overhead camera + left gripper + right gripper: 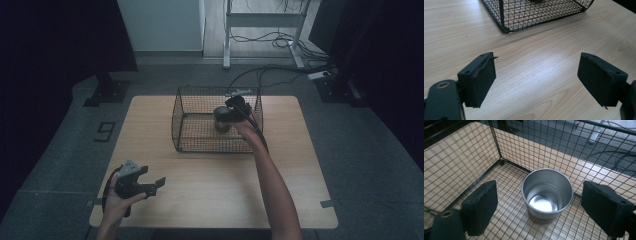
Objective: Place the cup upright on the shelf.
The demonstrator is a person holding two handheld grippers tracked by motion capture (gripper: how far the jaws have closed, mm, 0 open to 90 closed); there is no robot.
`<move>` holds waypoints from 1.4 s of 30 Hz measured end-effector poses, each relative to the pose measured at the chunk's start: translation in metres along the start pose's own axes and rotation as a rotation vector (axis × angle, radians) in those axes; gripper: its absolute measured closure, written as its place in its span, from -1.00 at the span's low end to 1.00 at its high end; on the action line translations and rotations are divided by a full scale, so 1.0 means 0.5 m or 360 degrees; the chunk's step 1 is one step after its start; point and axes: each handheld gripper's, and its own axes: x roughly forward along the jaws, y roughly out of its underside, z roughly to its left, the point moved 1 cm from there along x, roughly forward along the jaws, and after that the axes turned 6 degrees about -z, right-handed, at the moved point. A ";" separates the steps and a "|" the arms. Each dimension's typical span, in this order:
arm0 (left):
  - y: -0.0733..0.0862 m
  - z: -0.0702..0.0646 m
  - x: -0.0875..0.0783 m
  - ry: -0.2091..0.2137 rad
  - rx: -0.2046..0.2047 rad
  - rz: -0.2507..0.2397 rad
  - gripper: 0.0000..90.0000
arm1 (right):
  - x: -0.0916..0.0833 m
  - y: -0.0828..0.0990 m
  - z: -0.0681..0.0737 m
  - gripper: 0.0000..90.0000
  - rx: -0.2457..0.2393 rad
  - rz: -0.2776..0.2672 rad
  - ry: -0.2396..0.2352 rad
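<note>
A black wire basket stands on the far half of the wooden table. Inside it a shiny metal cup stands upright and empty on the basket floor; in the high view the cup is right of the basket's middle. My right gripper reaches into the basket from above. Its pads stand wide apart, one on each side of the cup, and do not touch it. My left gripper hovers open over the table's front left, its pads far apart with bare wood between them.
The basket's near corner lies just ahead of the left gripper. Beyond the table are a white desk frame, loose cables on the grey floor and dark stands at both sides. A tape mark lies on the floor to the left.
</note>
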 end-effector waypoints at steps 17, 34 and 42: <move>0.001 -0.010 0.012 0.0003 0.0026 0.0030 -0.66 | -0.154 0.062 -0.004 -0.59 0.0000 -0.0180 -0.0074; 0.002 -0.021 0.022 0.0014 0.0050 0.0053 -0.66 | -0.254 0.177 0.004 -0.58 0.0000 -0.0257 -0.0086; 0.003 -0.024 0.025 0.0018 0.0054 0.0063 -0.66 | -0.280 0.255 0.003 -0.58 0.0013 -0.0248 -0.0074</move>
